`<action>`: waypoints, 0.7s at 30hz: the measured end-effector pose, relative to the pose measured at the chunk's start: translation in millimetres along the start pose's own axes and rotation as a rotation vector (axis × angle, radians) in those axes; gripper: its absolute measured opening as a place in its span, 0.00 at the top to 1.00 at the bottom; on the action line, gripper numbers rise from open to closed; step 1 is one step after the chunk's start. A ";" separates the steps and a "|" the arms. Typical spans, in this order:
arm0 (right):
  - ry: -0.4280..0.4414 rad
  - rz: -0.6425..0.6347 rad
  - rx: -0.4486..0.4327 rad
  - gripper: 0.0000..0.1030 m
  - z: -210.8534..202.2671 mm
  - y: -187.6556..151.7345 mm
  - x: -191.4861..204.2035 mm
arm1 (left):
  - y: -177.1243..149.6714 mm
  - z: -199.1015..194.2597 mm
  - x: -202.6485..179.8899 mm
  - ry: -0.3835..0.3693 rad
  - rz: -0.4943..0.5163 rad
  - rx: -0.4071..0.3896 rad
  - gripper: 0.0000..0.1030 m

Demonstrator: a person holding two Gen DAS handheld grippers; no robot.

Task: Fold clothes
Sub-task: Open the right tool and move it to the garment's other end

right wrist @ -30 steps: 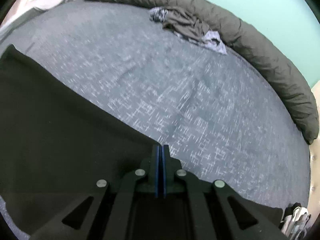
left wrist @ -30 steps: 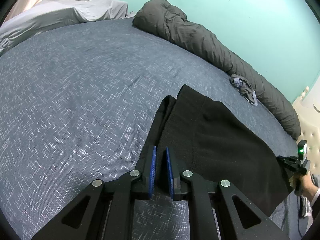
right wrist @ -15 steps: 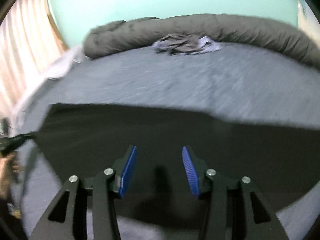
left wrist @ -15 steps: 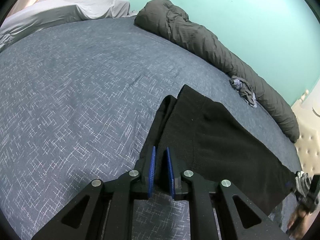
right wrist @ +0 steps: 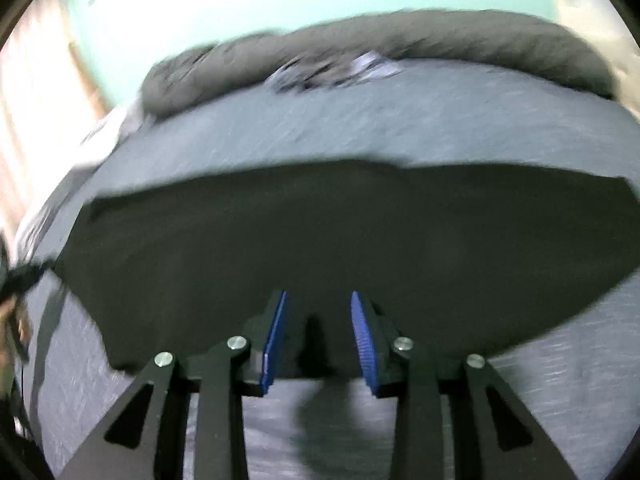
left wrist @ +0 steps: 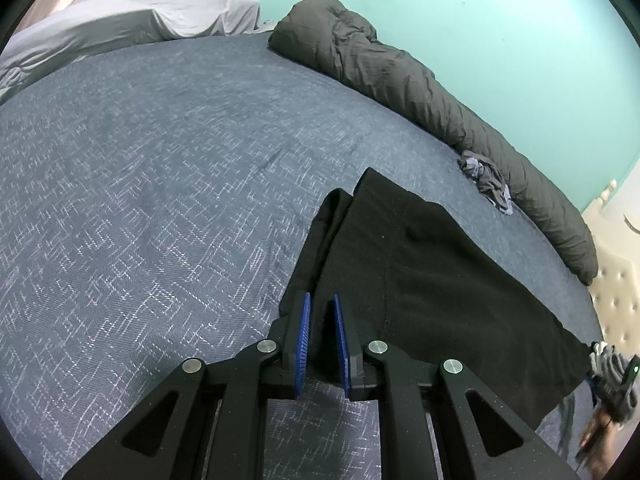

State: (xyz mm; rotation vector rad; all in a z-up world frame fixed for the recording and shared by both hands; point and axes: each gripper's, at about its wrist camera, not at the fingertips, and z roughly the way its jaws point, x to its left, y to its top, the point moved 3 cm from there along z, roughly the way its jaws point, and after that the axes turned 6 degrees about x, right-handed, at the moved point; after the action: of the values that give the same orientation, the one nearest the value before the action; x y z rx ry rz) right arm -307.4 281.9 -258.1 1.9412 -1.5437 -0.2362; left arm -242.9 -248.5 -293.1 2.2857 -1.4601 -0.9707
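The black garment (left wrist: 420, 288) lies flat on the blue-grey bed cover (left wrist: 160, 200), folded into a long band, with its left end bunched into a narrow fold.

The left gripper (left wrist: 320, 340) is at that left end. Its blue pads stand close together with the dark cloth between them, so it looks clenched on the edge of the garment, though a thin gap shows and I cannot be fully sure that the pads press. This hand should stay as the anchor and keep the edge flat.

The right gripper (right wrist: 318, 340) hovers over the near long edge of the garment, around its middle. Its jaws are closing, and nothing is between them; I see only its shadow on the cloth. In my opinion, the next grip should take both layers of the near edge together, low to the cover, so the band folds evenly and does not slide.

A grey rolled quilt (left wrist: 420, 92) and a small crumpled cloth (left wrist: 486, 180) lie at the far side, well apart.
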 end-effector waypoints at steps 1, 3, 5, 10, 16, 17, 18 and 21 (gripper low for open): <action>-0.029 0.049 -0.020 0.59 -7.3 5.6 -22.8 | -0.2 0.2 0.4 -0.001 -0.002 0.001 0.87; -0.088 0.147 -0.059 0.51 -22.0 16.6 -68.4 | -0.7 0.5 1.3 -0.003 -0.007 0.003 0.86; -0.155 0.247 -0.076 0.51 -33.6 22.9 -118.4 | -1.8 2.2 1.7 0.004 -0.012 0.005 0.86; -0.233 0.429 -0.095 0.47 -52.0 25.7 -212.6 | -4.6 2.7 -2.4 0.039 0.011 -0.002 0.85; -0.226 0.534 -0.170 0.47 -60.5 29.6 -264.0 | -5.4 3.6 2.0 0.038 -0.011 -0.010 0.84; -0.214 0.546 -0.182 0.47 -60.1 30.1 -267.2 | -5.5 3.9 2.7 0.039 -0.014 -0.010 0.84; -0.199 0.560 -0.189 0.47 -59.5 31.0 -271.9 | -5.7 4.1 3.4 0.040 -0.017 -0.011 0.84; -0.168 0.573 -0.204 0.47 -53.7 41.8 -277.9 | -6.4 4.3 3.2 0.046 -0.013 -0.010 0.83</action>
State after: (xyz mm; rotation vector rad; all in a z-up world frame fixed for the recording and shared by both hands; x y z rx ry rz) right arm -395.8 554.1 -259.5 1.2843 -2.0255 -0.2985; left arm -240.3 -247.8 -301.0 2.2976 -1.4212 -0.9201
